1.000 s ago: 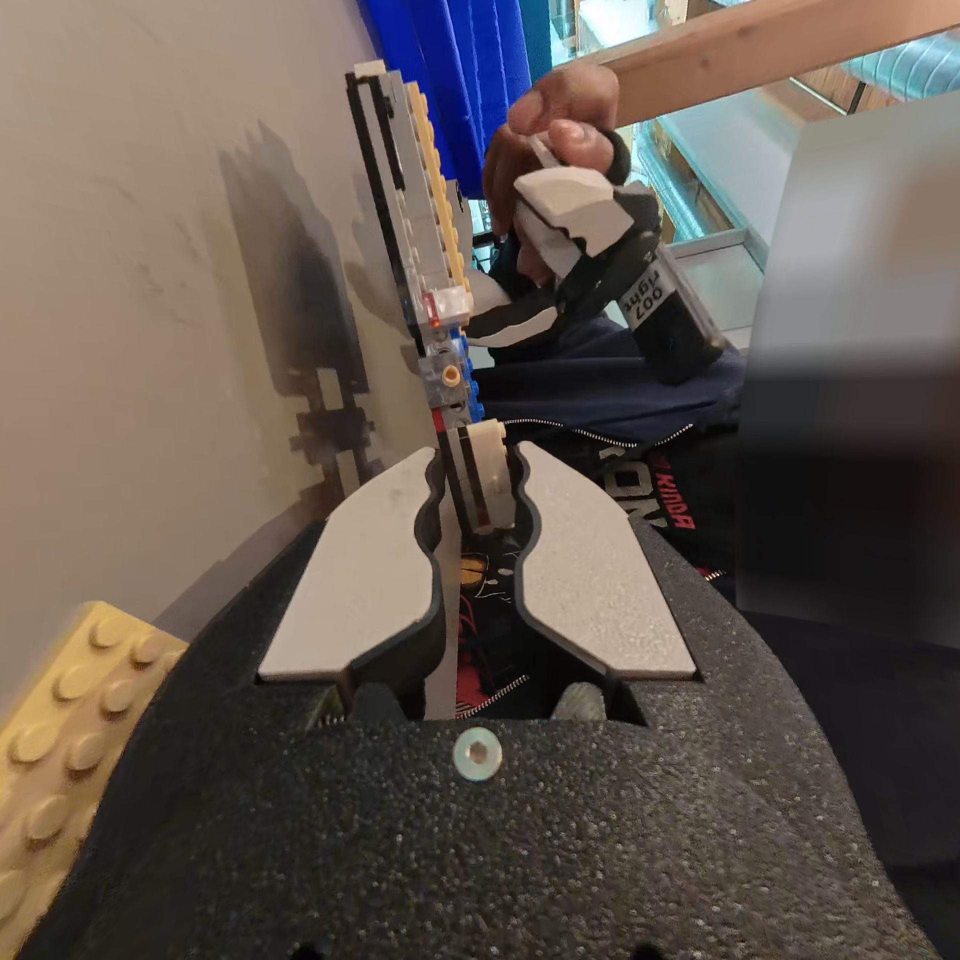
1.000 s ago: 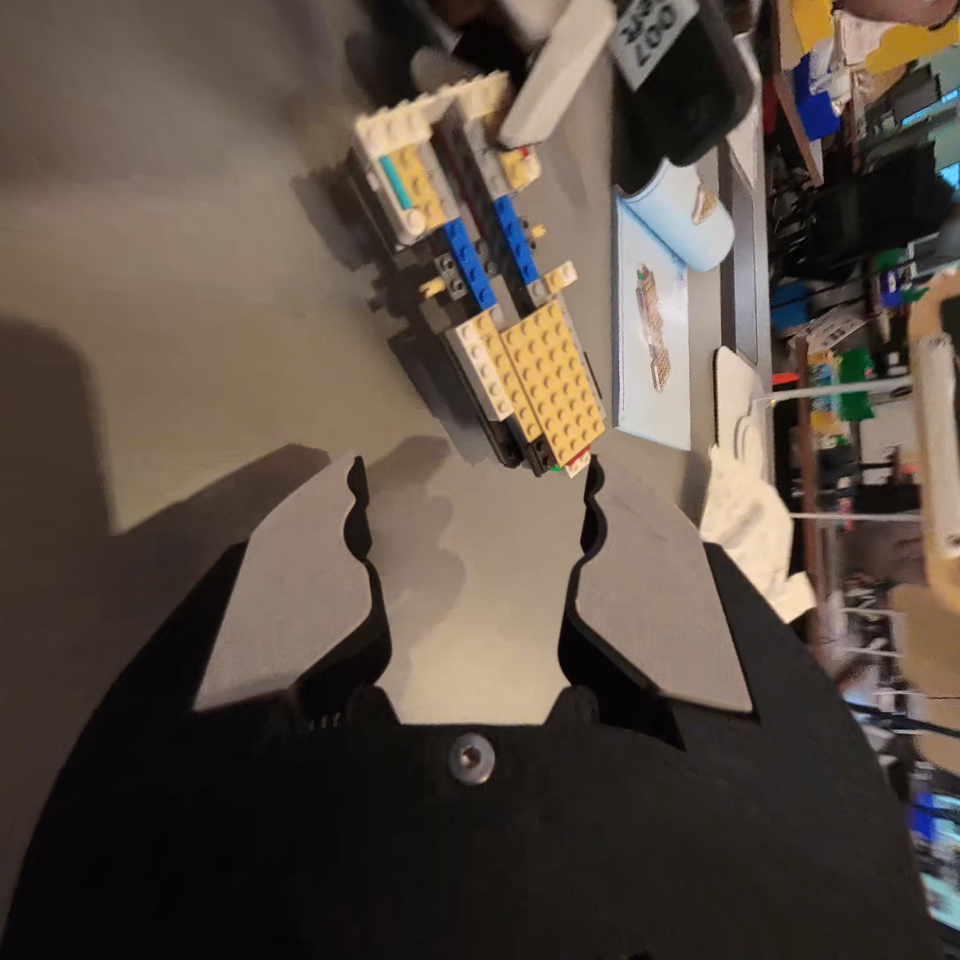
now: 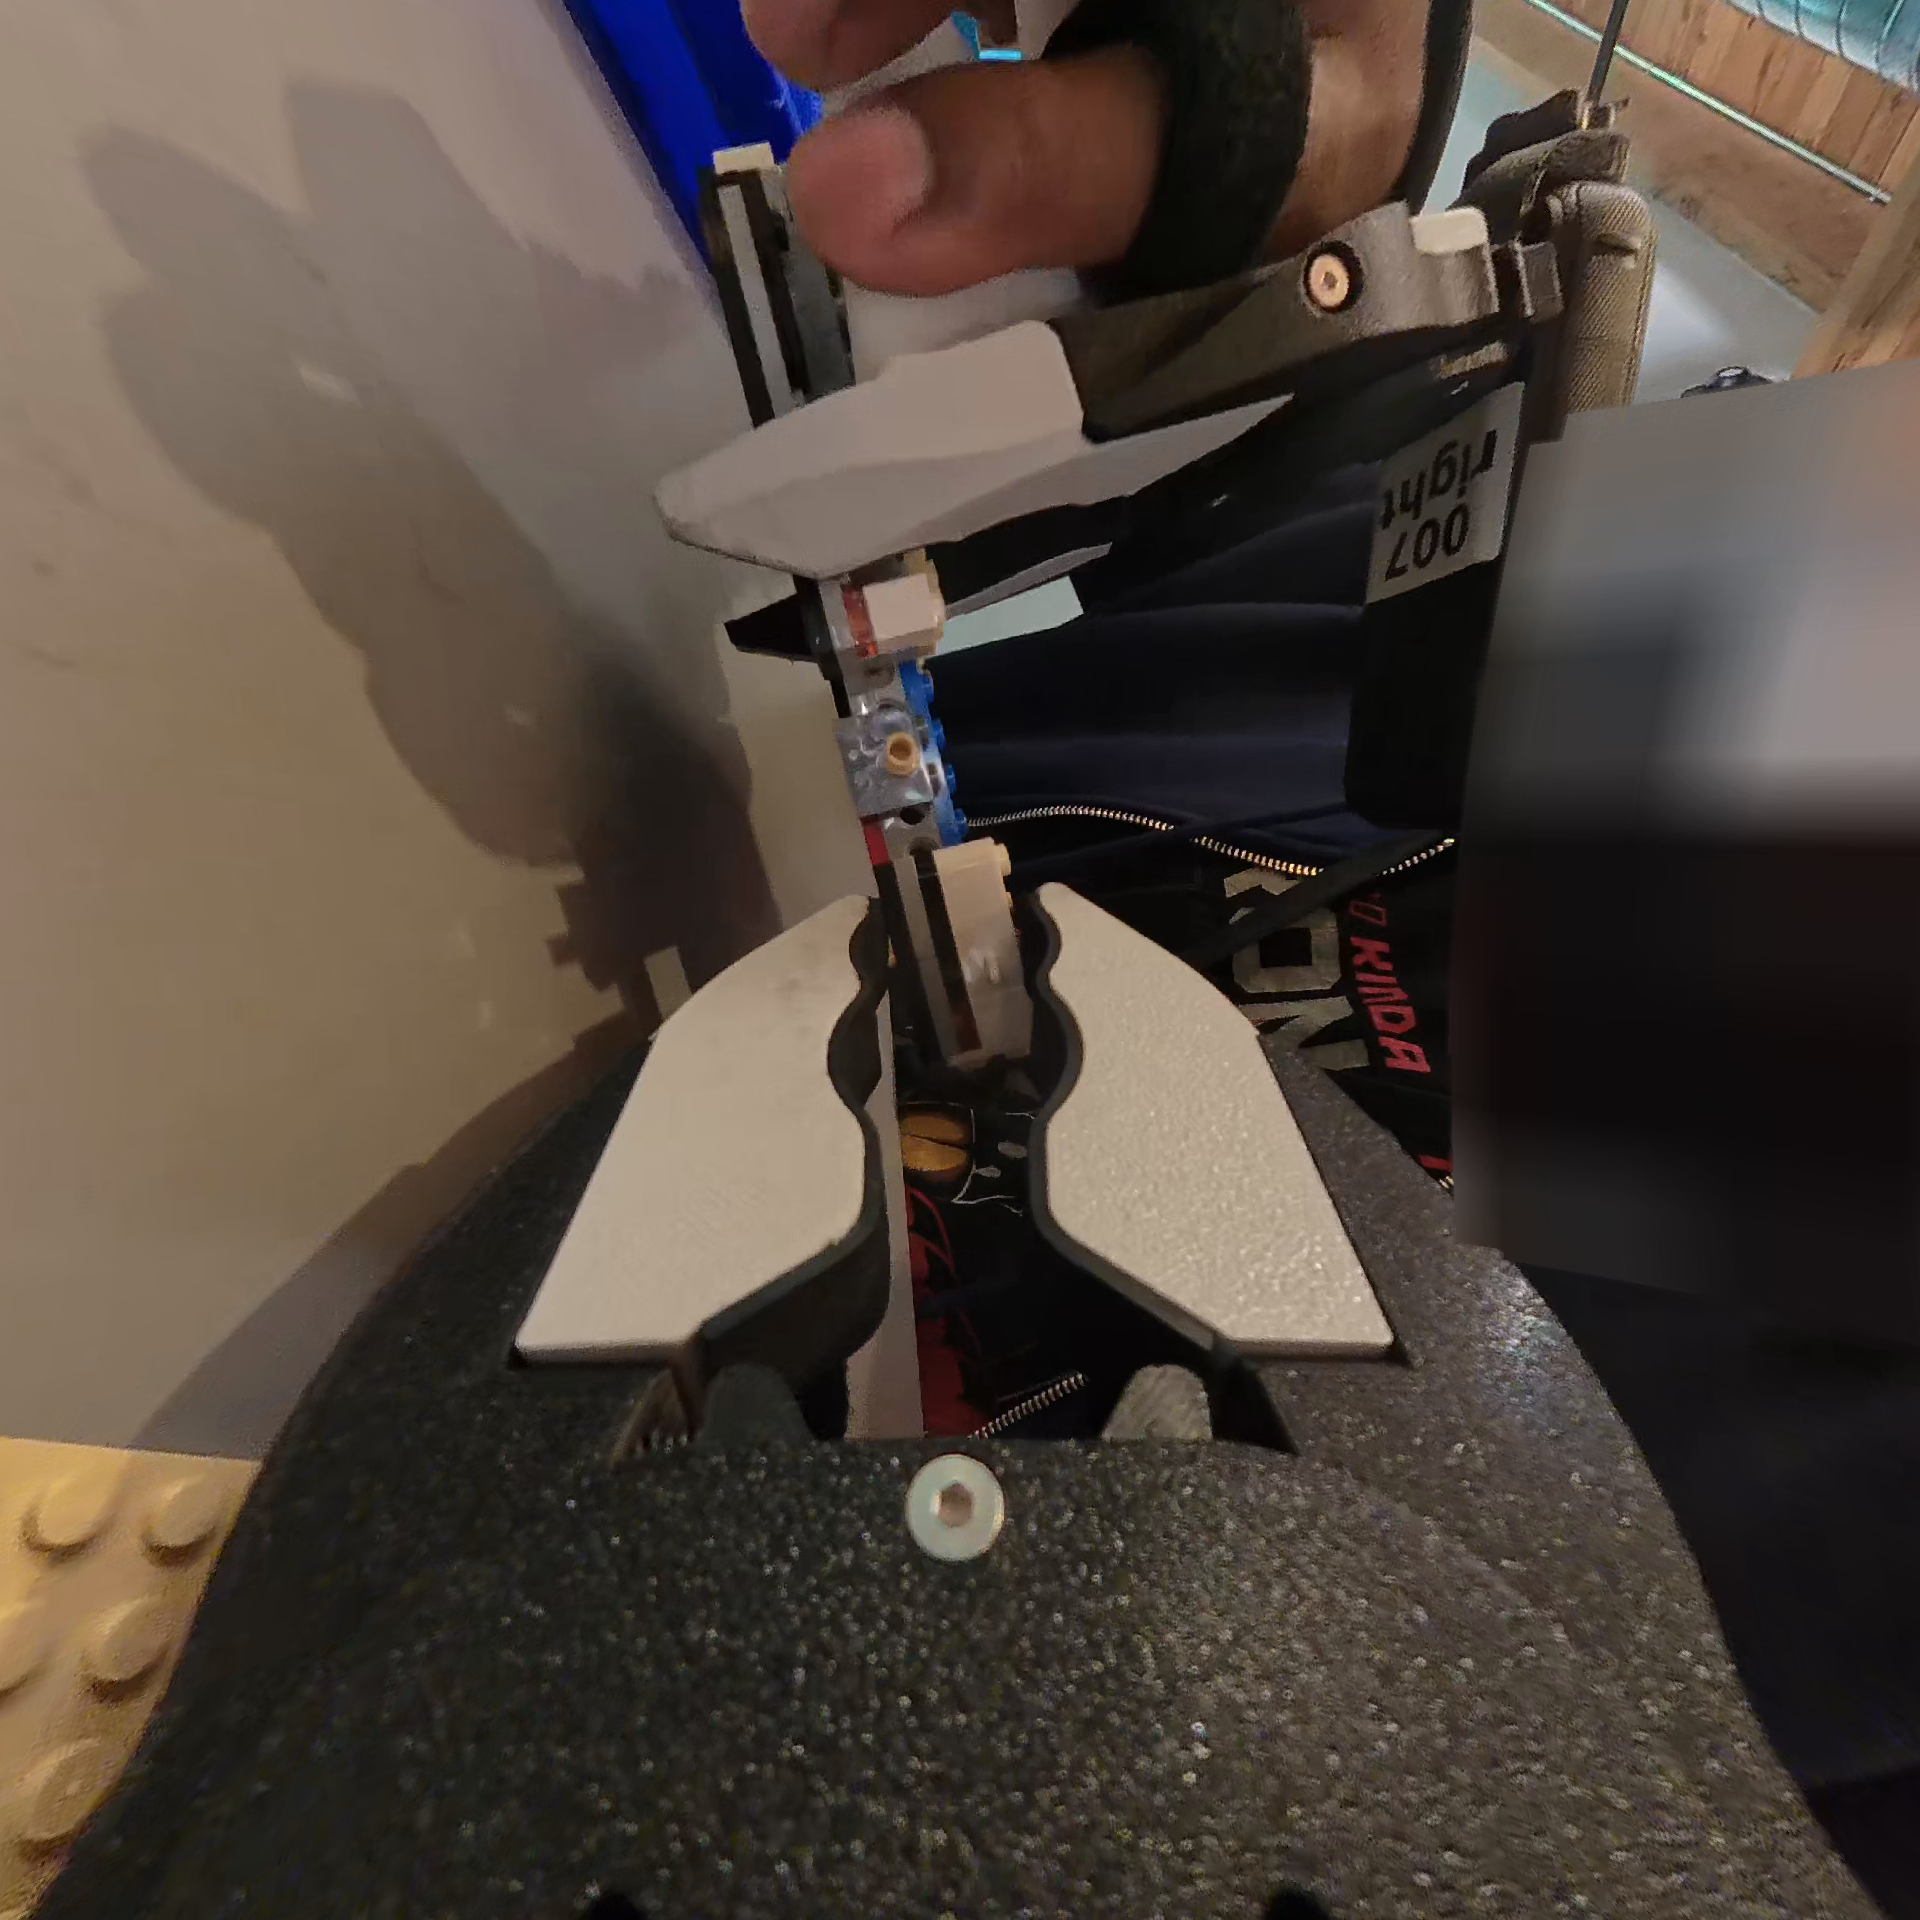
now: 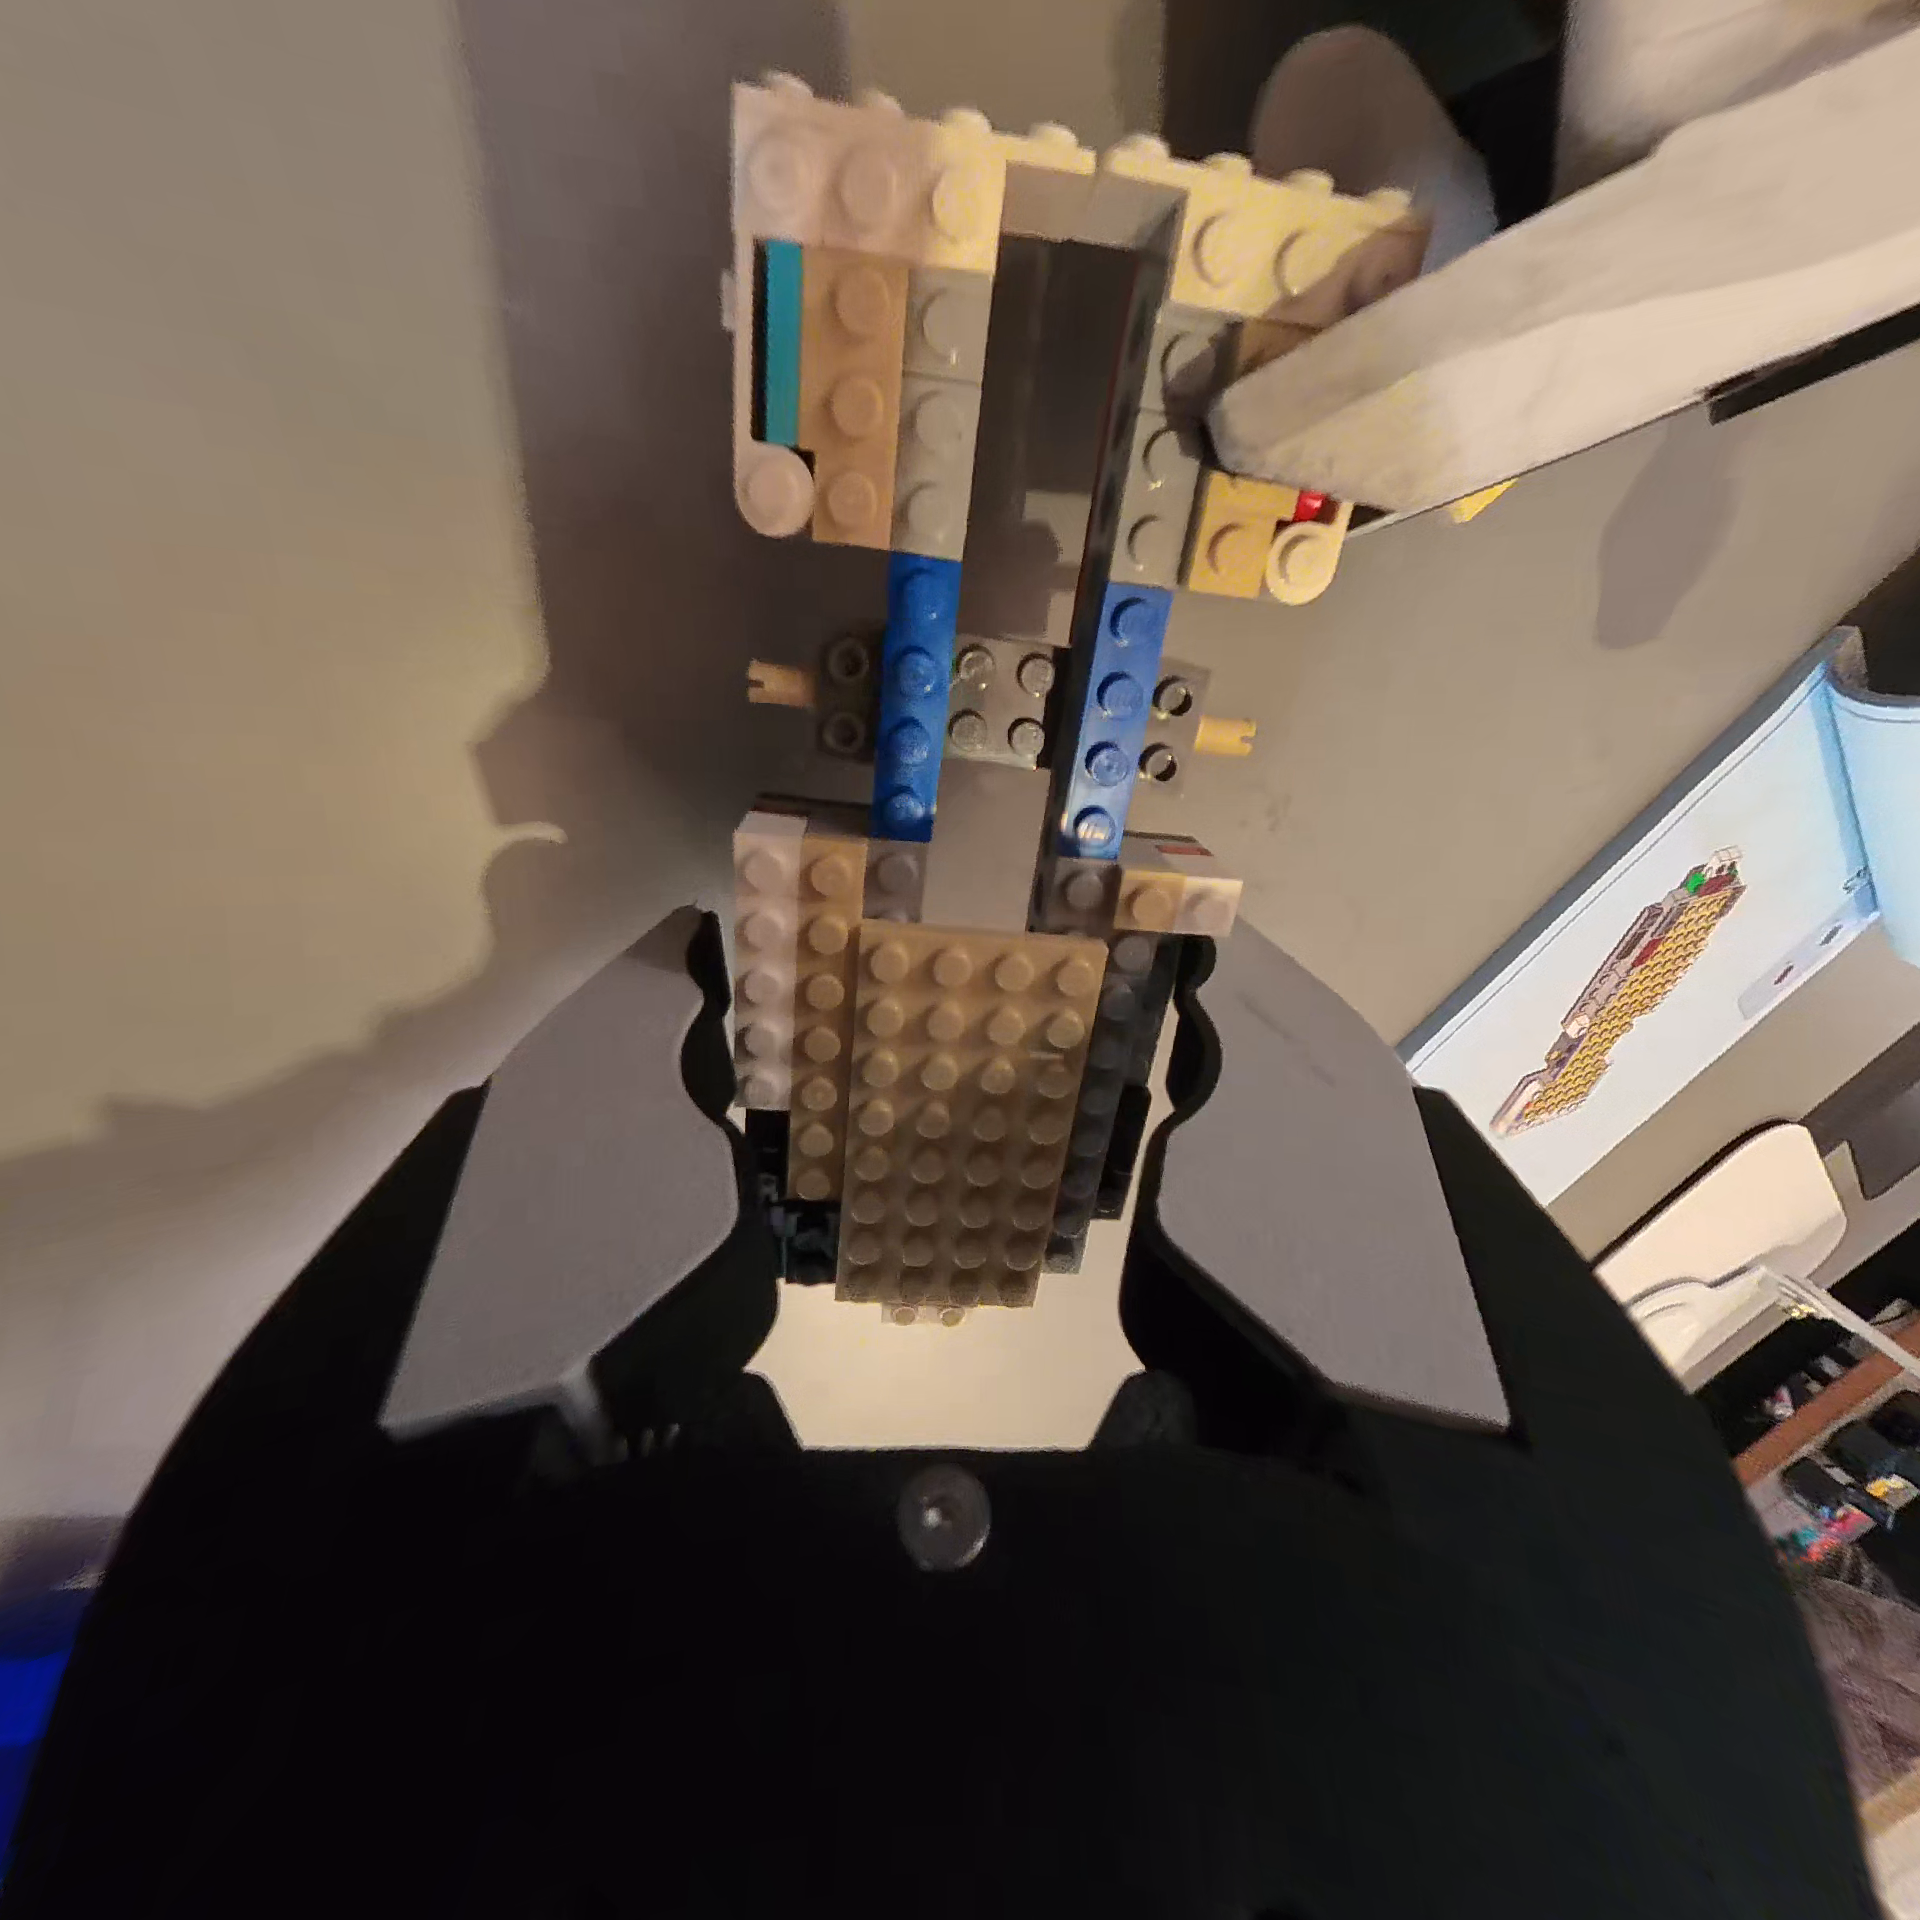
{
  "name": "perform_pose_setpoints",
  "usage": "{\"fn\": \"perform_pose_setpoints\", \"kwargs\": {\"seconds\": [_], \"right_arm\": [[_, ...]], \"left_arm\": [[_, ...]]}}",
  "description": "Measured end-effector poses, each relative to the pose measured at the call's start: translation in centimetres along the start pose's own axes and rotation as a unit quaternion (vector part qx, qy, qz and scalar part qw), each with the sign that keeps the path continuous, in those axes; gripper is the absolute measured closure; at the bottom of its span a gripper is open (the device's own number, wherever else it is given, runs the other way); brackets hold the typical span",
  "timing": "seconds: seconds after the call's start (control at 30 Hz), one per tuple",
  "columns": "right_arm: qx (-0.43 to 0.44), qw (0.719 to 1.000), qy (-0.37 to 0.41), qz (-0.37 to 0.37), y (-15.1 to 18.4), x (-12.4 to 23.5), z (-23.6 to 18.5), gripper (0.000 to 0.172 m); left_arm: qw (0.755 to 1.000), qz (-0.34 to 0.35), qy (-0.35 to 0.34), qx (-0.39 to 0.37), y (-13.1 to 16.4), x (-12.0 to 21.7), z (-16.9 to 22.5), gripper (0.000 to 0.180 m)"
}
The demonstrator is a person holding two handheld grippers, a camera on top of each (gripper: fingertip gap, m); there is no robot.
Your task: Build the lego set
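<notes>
The left claw [image 3: 951, 935] is closed narrowly, pinching the white, grey and black end of a long brick model [image 3: 894, 748], which it holds edge-on beside the pale counter [image 3: 260, 727], running toward 12 o'clock. At the model's far end a hand [image 3: 987, 177] brings in the right claw [image 3: 862, 468], one grey finger lying across the bricks. In the right wrist view this claw [image 4: 951, 935] is spread wide around the model's other end, a big tan studded plate [image 4: 966, 1091] flanked by white and black bricks; its fingers [image 4: 582, 1122] sit close against both flanks, but whether they press cannot be told. Beyond the plate come two blue strips [image 4: 914, 707], and a left claw finger [image 4: 1558, 343] reaches in from 2 o'clock. A tan baseplate [image 3: 73, 1610] lies at 8 o'clock of the left claw; a pale blue picture of a brick model [image 4: 1610, 987] lies at 3 o'clock of the right
</notes>
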State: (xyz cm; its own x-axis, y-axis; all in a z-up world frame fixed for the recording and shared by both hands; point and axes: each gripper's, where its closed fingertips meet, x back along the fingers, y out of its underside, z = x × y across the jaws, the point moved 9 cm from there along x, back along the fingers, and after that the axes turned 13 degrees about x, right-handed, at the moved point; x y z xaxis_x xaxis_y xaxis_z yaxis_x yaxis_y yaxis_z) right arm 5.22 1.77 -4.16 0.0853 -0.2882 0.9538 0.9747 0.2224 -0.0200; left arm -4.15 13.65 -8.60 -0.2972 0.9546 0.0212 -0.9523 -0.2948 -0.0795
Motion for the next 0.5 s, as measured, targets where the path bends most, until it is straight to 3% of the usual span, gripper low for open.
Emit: {"fn": "perform_pose_setpoints", "kwargs": {"seconds": [0.1,0.27,0.5], "right_arm": [[-0.02,1.0,0.004,0.004,0.4,0.1,0.1,0.089],[-0.072,0.997,0.02,0.034,1.0,0.7,0.3,0.089],[-0.12,0.99,0.04,0.063,1.8,0.7,-0.1,0.09]], "left_arm": [[1.0,0.019,0.015,-0.002,-0.2,0.3,0.1,0.151],[0.998,0.064,0.015,0.006,-0.5,0.8,0.0,0.129],[0.992,0.125,0.012,0.015,-0.4,1.1,0.2,0.128]]}}
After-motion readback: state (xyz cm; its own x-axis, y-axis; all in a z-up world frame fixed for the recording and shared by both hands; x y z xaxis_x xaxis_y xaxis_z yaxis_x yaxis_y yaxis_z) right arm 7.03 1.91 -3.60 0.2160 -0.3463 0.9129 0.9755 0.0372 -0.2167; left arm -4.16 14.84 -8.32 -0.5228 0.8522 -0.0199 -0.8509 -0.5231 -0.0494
